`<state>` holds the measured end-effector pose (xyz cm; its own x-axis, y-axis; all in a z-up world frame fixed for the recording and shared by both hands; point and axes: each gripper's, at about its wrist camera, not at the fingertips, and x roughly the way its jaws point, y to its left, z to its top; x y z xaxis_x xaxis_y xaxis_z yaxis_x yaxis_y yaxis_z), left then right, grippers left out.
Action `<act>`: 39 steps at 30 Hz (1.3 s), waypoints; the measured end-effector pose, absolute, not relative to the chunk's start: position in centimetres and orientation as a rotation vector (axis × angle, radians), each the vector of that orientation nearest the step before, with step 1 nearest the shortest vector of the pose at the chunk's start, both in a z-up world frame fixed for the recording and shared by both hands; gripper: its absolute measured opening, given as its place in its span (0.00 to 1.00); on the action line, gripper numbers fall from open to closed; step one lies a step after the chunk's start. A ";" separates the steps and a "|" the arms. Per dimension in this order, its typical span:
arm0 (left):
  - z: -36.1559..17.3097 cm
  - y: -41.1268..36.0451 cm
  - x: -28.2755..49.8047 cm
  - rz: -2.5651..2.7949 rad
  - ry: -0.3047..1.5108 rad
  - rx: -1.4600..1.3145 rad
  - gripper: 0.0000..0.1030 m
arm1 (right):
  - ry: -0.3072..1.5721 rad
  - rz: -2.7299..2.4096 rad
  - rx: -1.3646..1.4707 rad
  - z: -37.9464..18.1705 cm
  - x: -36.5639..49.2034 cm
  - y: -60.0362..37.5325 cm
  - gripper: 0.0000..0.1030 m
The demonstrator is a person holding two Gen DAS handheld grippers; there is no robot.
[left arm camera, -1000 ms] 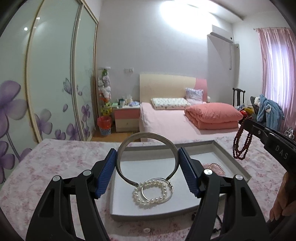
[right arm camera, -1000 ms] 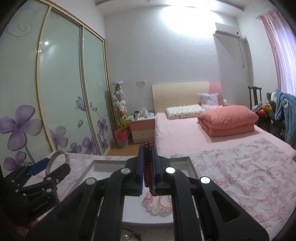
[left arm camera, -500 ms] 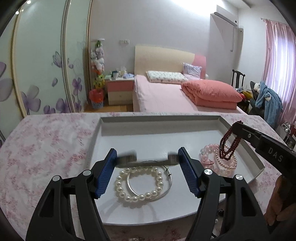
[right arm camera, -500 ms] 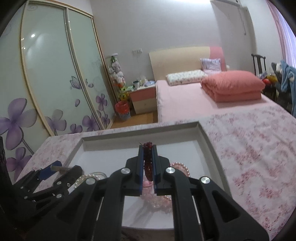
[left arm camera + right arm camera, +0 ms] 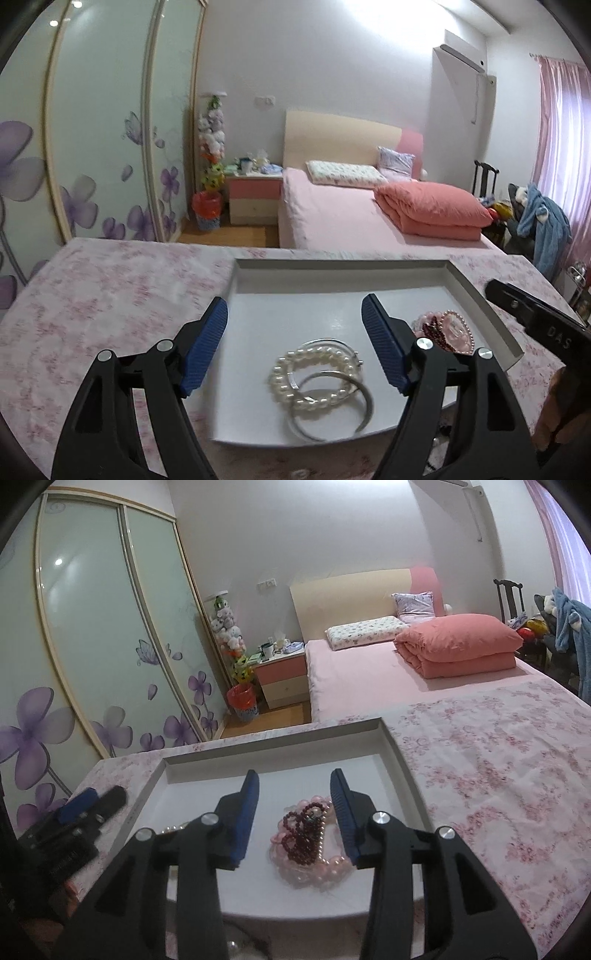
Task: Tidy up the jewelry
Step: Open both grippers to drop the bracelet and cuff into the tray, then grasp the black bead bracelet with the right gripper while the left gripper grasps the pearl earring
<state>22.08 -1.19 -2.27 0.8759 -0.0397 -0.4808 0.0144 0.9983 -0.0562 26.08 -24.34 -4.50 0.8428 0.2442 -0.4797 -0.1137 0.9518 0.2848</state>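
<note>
- Reading "DAS" on my right gripper (image 5: pixel 543 317).
- Opening, my left gripper's (image 5: pixel 295 347) jaws stand wide above the silver bangle (image 5: pixel 332 406), flat in the tray (image 5: pixel 332 264).
- Opening too, my right jaws straddle the dark red bead string (image 5: pixel 304 834), heaped on pink pearls (image 5: pixel 321 867).

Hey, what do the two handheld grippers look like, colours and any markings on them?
Both match. The left gripper and the right gripper have black angular frames with triangular cut-outs and round silver bolt heads. Ribbed blue pads line the jaws. White letters "DAS" mark the right gripper's side in the left wrist view. No cables or sleeves show.
</note>
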 end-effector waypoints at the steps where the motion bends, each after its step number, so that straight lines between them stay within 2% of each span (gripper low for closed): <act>1: -2.2 -0.9 21.9 -0.023 0.500 -0.052 0.73 | 0.536 0.191 0.253 -4.4 25.8 -24.5 0.40; 8: -1.4 1.4 18.8 0.005 0.497 -0.069 0.73 | 0.554 0.199 0.248 -3.9 22.5 -25.2 0.40; 15: -1.8 3.5 15.8 0.026 0.520 -0.102 0.73 | 0.653 0.244 0.226 -5.4 19.8 -24.6 0.40; 18: -2.0 4.2 14.9 0.039 0.528 -0.111 0.73 | 0.698 0.269 0.195 -6.4 19.1 -23.9 0.34; 23: -2.3 5.0 14.3 0.054 0.541 -0.118 0.73 | 0.806 0.316 0.099 -8.4 19.3 -21.4 0.19; 30: -2.9 5.1 13.9 0.044 0.559 -0.113 0.73 | 0.882 0.322 0.021 -10.3 20.3 -19.6 0.18; 39: -3.8 4.1 14.1 0.017 0.588 -0.102 0.73 | 0.888 0.330 -0.025 -10.6 20.8 -18.6 0.18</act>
<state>14.11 4.14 -3.80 0.8321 -0.0132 -0.5544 -0.0451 0.9948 -0.0915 20.78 -18.63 -10.61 0.5836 0.2727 -0.7649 -0.2932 0.9491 0.1147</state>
